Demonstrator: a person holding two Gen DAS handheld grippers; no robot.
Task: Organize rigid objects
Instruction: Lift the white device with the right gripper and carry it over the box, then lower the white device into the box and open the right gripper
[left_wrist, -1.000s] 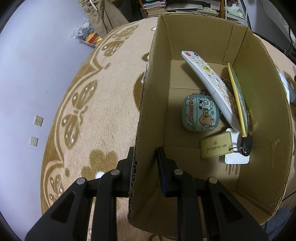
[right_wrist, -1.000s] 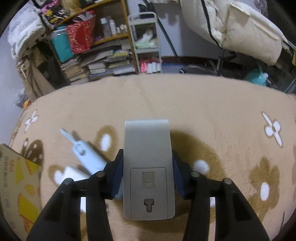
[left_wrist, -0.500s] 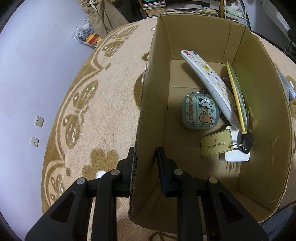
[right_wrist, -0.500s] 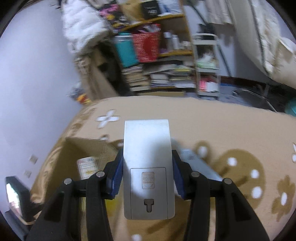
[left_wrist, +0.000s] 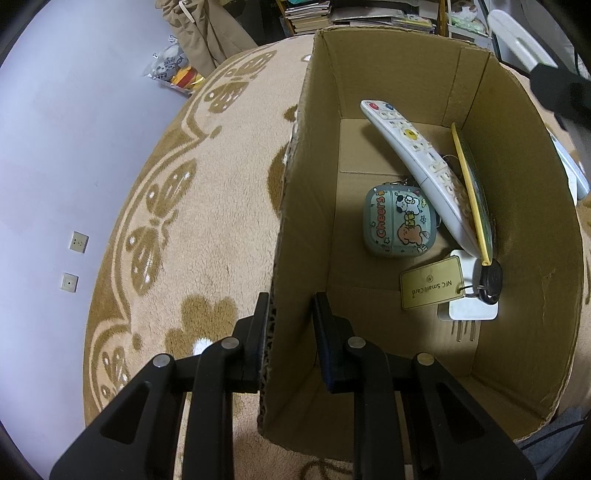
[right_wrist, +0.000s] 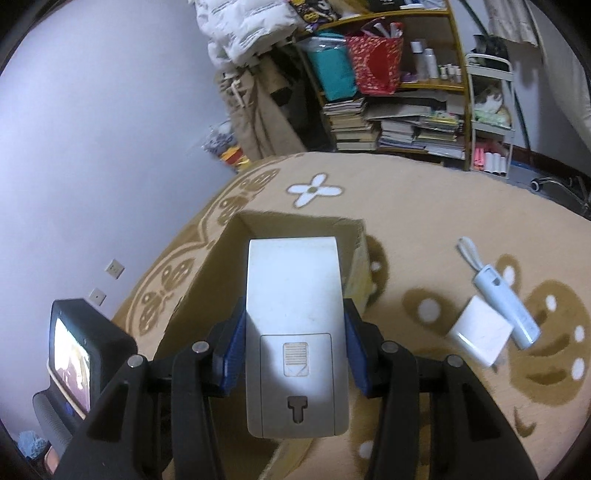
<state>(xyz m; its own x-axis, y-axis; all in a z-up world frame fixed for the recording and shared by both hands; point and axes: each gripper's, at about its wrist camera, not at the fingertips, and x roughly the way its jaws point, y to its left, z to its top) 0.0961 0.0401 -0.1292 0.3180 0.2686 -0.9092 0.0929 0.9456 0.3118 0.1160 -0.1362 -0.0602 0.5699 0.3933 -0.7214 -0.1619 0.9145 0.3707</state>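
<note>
**Operator:** I'm holding the right hand-held gripper (right_wrist: 291, 354) pinched on the grey remote (right_wrist: 295, 332), back side up, its blue pads (right_wrist: 231, 354) pressing both long edges. It's hanging above the cardboard box (right_wrist: 207, 280), pointing toward the far wall. My left hand-held gripper (left_wrist: 290, 328) is pressed together on the box's left wall (left_wrist: 295, 258), near corner, steadying it.

**Spotter:** What are you worrying about?

**Operator:** The box is already crowding on its right side: a white remote (left_wrist: 417, 162) is leaning across a green-and-yellow card (left_wrist: 474, 199), with a cartoon case (left_wrist: 400, 221), an NFC tag (left_wrist: 430, 282) and a white charger (left_wrist: 469, 310) beneath. If I'm releasing too high or too far right, the grey remote is likely landing on that leaning one and tipping it.

**Spotter:** Which view is helping you?

**Operator:** The left wrist view is showing the box's contents; the right one is hiding them behind the remote. The right one alone is showing a white handheld device (right_wrist: 502, 302) and a white block (right_wrist: 480, 336) waiting on the rug (right_wrist: 424, 221), right of the box.
</note>
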